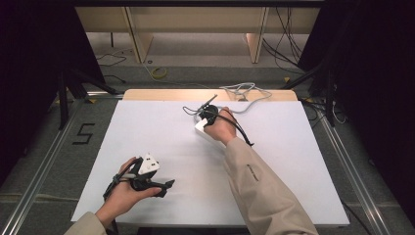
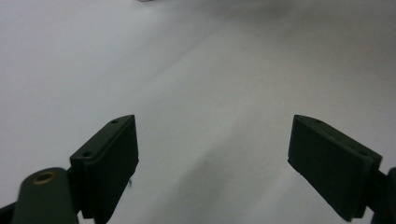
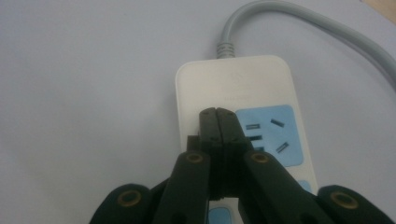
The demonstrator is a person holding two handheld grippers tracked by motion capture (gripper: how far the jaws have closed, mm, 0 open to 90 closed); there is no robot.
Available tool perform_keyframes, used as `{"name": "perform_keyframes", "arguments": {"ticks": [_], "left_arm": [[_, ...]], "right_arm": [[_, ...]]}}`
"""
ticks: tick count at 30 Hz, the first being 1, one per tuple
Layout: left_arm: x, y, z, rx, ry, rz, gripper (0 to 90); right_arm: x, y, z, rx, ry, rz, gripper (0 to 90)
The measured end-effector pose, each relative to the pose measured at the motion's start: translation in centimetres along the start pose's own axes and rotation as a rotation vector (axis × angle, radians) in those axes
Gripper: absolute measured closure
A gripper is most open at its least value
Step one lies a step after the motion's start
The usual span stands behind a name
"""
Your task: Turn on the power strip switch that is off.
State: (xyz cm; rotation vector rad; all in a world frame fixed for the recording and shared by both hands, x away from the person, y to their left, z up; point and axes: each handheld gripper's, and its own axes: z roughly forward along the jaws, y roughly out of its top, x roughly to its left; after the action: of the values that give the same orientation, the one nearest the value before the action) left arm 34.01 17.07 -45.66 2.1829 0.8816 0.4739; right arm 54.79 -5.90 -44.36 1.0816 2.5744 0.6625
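Counting one power strip (image 3: 236, 88), two grippers

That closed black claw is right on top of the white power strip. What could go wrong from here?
1. The right gripper is shut, its tips over the power strip beside a blue socket panel; pressing down could slide the strip or poke a slot.
2. The grey cord curves off toward the table's far edge; a shove might drag it along.
3. The left gripper hovers open over bare table, so nothing steadies the strip.

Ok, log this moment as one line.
left tool: open, over bare white tabletop | right tool: shut, tips over white plastic power strip | grey cord: attached
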Motion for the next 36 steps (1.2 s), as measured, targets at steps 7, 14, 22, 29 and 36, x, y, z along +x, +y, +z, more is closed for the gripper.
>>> {"name": "perform_keyframes", "arguments": {"ticks": [7,14,22,29,36], "left_arm": [[0.0,0.0,0.0,0.001,0.001,0.000,15.8],[0.0,0.0,0.0,-0.003,0.002,-0.001,15.8],[0.1,0.0,0.0,-0.003,0.000,-0.004,15.8],[0.1,0.0,0.0,-0.002,0.002,-0.001,15.9],[0.1,0.0,0.0,-0.001,0.007,-0.005,15.9]], "right_arm": [[0.0,0.0,0.0,0.000,0.001,0.008,90.0],[0.0,0.0,0.0,-0.005,-0.001,0.003,90.0],[-0.2,-0.2,-0.4,-0.018,-0.010,-0.001,90.0],[-0.5,-0.5,-1.5,-0.064,0.010,0.027,87.4],[-1.2,-1.6,-2.7,-0.089,0.015,0.045,80.2]]}}
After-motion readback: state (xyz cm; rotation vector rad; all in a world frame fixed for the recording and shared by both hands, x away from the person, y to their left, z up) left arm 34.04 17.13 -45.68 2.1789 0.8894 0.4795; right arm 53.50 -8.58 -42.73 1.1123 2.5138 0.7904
